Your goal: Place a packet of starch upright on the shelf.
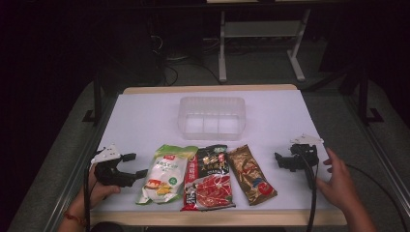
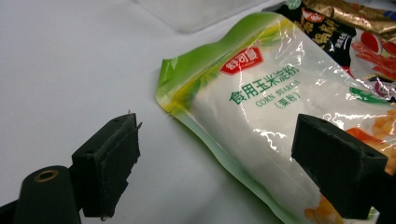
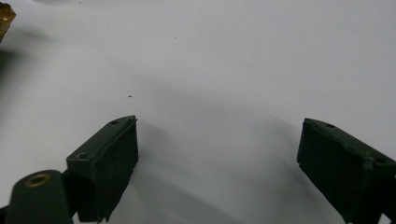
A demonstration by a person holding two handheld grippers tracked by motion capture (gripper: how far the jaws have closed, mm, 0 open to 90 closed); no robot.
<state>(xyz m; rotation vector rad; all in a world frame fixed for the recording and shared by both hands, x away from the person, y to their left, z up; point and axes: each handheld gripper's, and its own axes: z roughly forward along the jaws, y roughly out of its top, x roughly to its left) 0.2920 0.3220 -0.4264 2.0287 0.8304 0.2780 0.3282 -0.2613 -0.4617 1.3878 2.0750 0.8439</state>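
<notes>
Two grippers wide open, empty: left gripper (image 1: 138, 166) at 9 o'clock of corn starch bag (image 1: 165, 174), right gripper (image 1: 279, 161) at 3 o'clock of gold packet (image 1: 251, 175)

Green-and-white pouch (image 2: 261, 107): green print reads "食用玉米淀粉", beneath it "CORN STARCH" and "(栗粉)". Red badge above carries white characters, possibly "舒可曼"; blurred. Print on the neighbouring red-and-black packet (image 2: 364, 42) is illegible.
</notes>
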